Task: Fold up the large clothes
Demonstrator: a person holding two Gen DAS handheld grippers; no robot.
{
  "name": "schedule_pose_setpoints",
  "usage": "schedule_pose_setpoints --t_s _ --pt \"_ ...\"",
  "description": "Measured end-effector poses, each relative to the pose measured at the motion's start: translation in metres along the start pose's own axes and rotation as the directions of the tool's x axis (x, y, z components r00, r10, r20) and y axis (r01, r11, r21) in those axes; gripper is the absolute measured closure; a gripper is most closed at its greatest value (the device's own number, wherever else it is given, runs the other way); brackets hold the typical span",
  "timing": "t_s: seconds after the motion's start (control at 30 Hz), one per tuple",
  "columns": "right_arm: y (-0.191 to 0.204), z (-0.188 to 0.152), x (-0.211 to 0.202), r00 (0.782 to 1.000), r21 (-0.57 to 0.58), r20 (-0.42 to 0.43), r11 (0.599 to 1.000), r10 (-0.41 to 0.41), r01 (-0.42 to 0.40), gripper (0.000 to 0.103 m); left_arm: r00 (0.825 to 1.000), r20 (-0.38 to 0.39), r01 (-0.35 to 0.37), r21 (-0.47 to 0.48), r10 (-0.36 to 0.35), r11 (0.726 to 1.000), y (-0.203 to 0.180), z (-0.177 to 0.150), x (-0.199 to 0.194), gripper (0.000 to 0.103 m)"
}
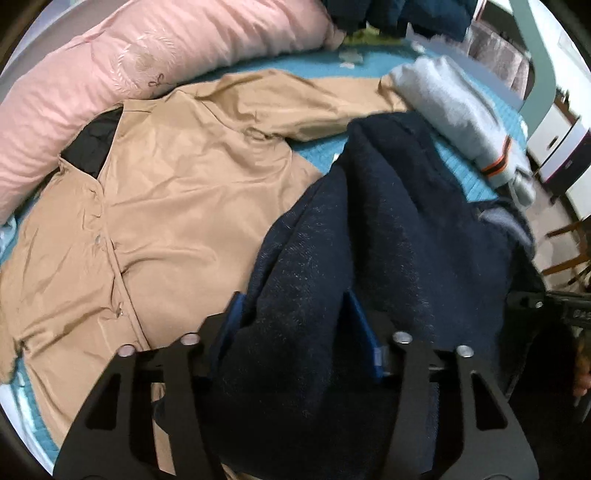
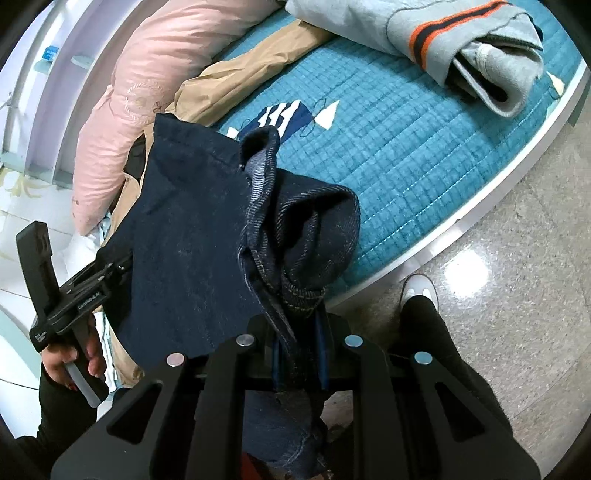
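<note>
A pair of dark blue jeans (image 2: 192, 236) hangs stretched between both grippers above the bed's near edge. My right gripper (image 2: 300, 350) is shut on a bunched, stitched edge of the denim, which spills over and below its fingers. In the left wrist view my left gripper (image 1: 295, 321) has a thick fold of the jeans (image 1: 369, 221) filling the gap between its blue pads. The right wrist view shows that left gripper (image 2: 123, 266) at the left, gripping the panel's far edge, with a hand (image 2: 74, 362) on its handle.
A tan jacket (image 1: 166, 192) lies spread on the teal quilted bed cover (image 2: 406, 166), against a pink duvet roll (image 1: 110, 74). A folded grey sweatshirt (image 2: 406, 29) sits at the far side. Speckled floor (image 2: 509, 295), a person's shoe (image 2: 419, 288), a white cabinet (image 1: 561, 147).
</note>
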State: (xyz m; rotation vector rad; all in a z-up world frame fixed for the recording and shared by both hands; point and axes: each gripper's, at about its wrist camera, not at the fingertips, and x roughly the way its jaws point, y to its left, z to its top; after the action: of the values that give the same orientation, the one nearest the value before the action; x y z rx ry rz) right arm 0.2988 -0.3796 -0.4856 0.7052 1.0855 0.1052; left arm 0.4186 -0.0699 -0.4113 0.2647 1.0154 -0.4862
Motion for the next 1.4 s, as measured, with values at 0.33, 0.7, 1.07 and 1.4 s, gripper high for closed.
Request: schedule_pose_setpoints --t_s 0.33,0.7,1.07,1.4 --pt "0.016 -0.001 -0.017 0.990 -0.005 0.053 0.992 0.128 -0.128 0.089 0.985 0.090 0.157 -0.112 -0.147 0.981 0.009 0.006 -0.026 0.074" --pt "0.042 0.030 -0.058 0.961 -0.050 0.174 0.977 0.215 -0.210 0.089 0.962 0.196 0.205 -0.061 -0.190 0.977 -0.016 0.065 -0.067 0.076" --pt "0.015 0.109 -0.156 0.889 -0.062 0.415 0.981 0.192 -0.182 0.089 0.905 0.284 0.296 0.115 -0.317 0.948 -0.095 0.203 -0.083 0.076" --pt "-0.070 0.179 -0.191 0.861 0.077 0.502 0.988 0.077 -0.133 0.089 0.891 0.193 0.372 0.207 -0.411 0.905 -0.190 0.317 0.002 0.076"
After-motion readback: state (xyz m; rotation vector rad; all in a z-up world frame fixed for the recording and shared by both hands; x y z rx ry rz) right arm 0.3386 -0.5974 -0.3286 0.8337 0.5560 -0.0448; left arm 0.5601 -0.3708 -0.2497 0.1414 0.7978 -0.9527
